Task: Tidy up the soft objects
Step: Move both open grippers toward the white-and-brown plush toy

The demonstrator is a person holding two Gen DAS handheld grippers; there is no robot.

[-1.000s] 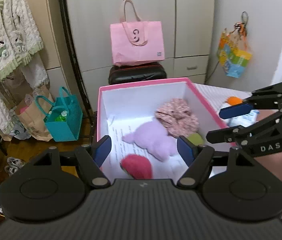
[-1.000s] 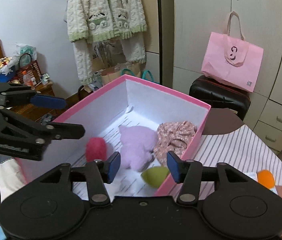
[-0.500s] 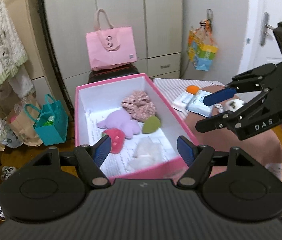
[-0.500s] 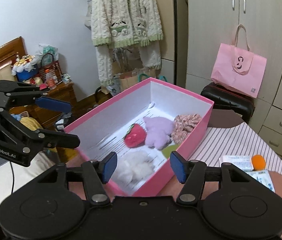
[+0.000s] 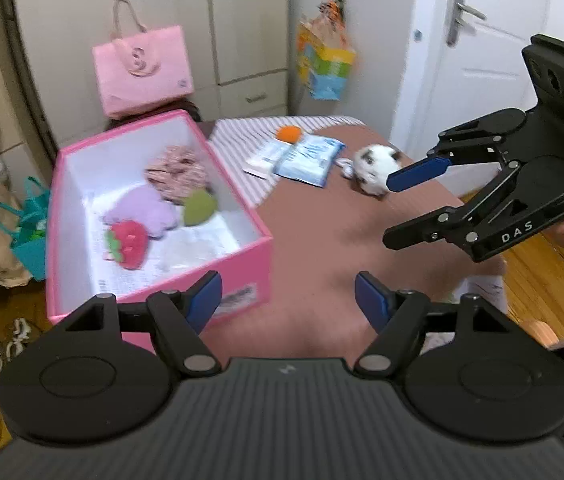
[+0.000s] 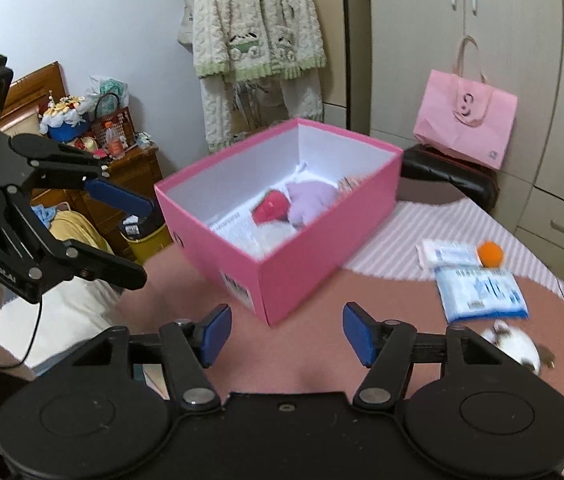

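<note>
— What is lying around the pink box (image 5: 242, 264)?
— A blue packet (image 5: 308, 156), an orange ball (image 5: 289, 134) and a white plush (image 5: 374, 168) are sitting toward the table's (image 5: 322, 232) far edge, near wardrobes (image 6: 442, 40).
— And the grippers?
— The left gripper (image 5: 288, 300) is hovering half-open and empty; the right gripper (image 6: 286, 330) is opening, nothing between its jaws.

Pink box (image 5: 242, 264), white inside. In it: red strawberry toy (image 5: 128, 242) with green leaves; lilac plush (image 5: 142, 210); olive-green piece (image 5: 199, 208); pink floral-print cloth (image 5: 176, 172); white printed paper (image 5: 202, 240). Desk (image 5: 322, 232) was brown, with a pink-and-white striped cloth (image 5: 242, 136) at its far end. Orange ball (image 5: 288, 134). Blue-and-white packets (image 5: 308, 156). White plush with dark patches (image 5: 374, 168). Pink tote bag (image 5: 142, 72) bore a darker pink emblem. Cream knitted cardigan (image 6: 256, 20) had green trim. Left tongs (image 5: 286, 300) and right tongs (image 6: 286, 332) were black with blue pads. Teal bag (image 5: 32, 232) on the floor.
</note>
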